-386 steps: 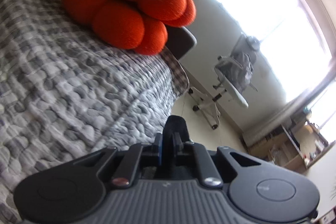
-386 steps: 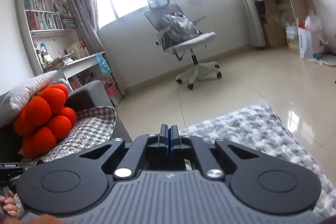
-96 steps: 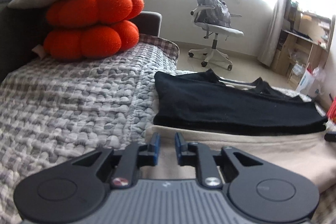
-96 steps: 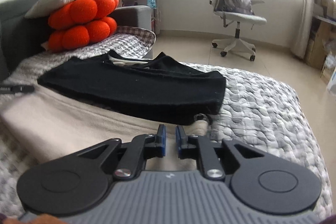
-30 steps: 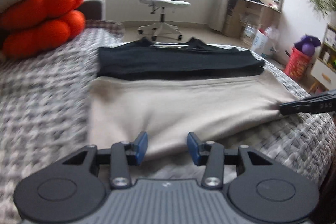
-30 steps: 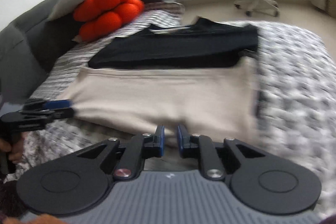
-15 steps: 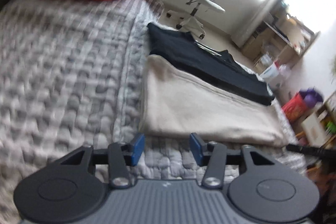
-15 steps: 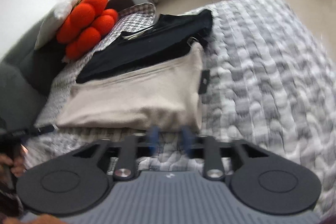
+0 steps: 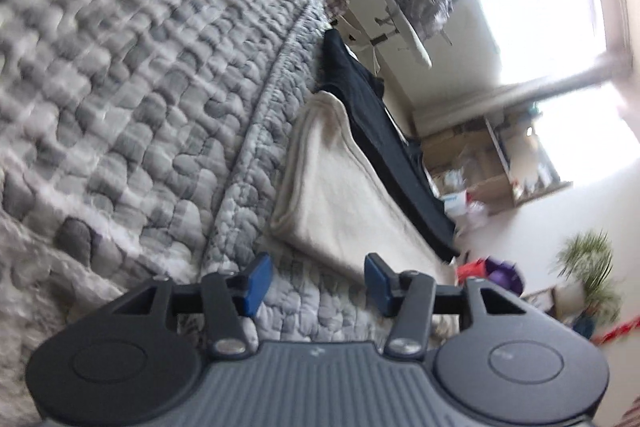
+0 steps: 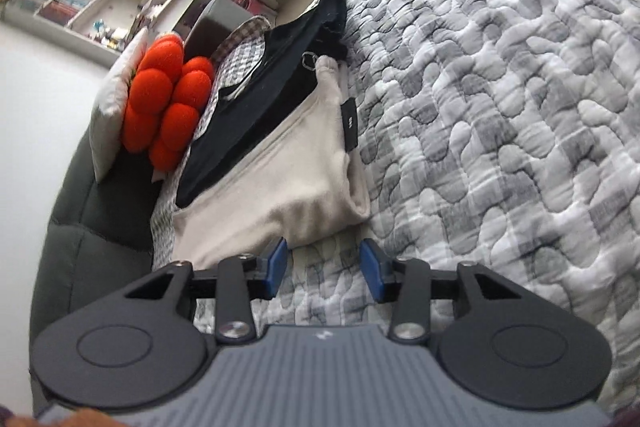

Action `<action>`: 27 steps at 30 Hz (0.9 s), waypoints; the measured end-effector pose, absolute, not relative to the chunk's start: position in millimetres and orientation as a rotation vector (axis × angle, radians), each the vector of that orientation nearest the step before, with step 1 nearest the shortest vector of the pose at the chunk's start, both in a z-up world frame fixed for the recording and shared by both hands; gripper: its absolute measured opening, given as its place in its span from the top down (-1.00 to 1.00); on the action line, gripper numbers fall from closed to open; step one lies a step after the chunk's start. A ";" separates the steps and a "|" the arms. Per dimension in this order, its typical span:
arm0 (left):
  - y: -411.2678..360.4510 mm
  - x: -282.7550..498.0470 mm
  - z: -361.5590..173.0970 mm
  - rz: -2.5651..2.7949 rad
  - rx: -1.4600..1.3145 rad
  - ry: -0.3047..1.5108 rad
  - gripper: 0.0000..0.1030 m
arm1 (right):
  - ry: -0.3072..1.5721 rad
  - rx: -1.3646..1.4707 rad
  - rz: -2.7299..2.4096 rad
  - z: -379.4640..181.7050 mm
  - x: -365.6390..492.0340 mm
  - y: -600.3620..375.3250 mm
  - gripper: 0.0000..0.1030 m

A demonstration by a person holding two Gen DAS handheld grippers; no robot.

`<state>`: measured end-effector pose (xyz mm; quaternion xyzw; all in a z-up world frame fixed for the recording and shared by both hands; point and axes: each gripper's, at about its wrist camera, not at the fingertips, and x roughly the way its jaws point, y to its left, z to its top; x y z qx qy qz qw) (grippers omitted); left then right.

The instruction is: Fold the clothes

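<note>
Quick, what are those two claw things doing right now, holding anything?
Left gripper: open, holding nothing.
Right gripper: open, holding nothing.

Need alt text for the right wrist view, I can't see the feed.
The open right gripper hovers at the near edge of a folded beige garment on a grey quilted bedspread. A folded black garment lies beyond, orange cushions at far left.

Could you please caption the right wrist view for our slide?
Open right gripper above quilt, near folded beige garment beside black one.
</note>
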<state>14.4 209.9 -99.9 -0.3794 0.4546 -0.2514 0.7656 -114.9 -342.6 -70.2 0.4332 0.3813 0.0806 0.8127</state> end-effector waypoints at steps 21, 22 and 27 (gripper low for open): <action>205.1 25.3 -107.2 -0.508 -0.968 0.888 0.79 | 0.735 1.065 0.237 -81.9 -91.9 -359.3 0.23; 205.8 24.6 -106.7 -0.510 -0.972 0.880 0.79 | 0.738 1.072 0.253 -83.0 -91.5 -359.1 0.33; 208.2 23.0 -103.8 -0.520 -1.009 0.837 0.81 | 0.702 1.182 0.320 -86.3 -96.7 -367.1 0.67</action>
